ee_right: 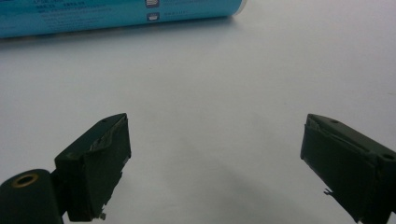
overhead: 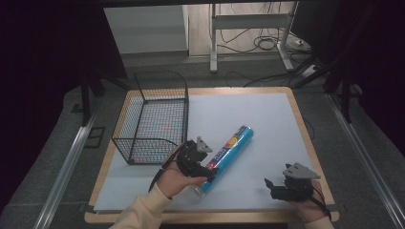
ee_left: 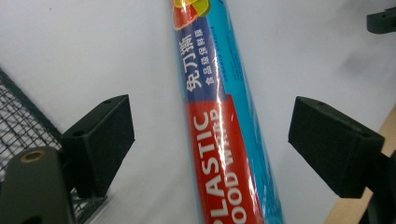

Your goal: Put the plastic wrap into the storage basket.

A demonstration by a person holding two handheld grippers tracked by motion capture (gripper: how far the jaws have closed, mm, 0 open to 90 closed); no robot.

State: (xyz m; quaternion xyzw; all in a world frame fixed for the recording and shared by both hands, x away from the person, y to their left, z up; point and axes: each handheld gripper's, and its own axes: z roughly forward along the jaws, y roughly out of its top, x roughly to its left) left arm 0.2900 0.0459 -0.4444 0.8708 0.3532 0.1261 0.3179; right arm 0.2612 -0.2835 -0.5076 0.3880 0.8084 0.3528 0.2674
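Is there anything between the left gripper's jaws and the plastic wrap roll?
Nothing visible. The left gripper straddles the plastic wrap roll, jaws open, with only bare white table cover in the gaps.

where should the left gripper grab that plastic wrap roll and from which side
Grip the plastic wrap roll across its round body near the red-labelled end, coming from above. It lies flat on the white mat, and the left gripper already straddles it, jaws open either side.
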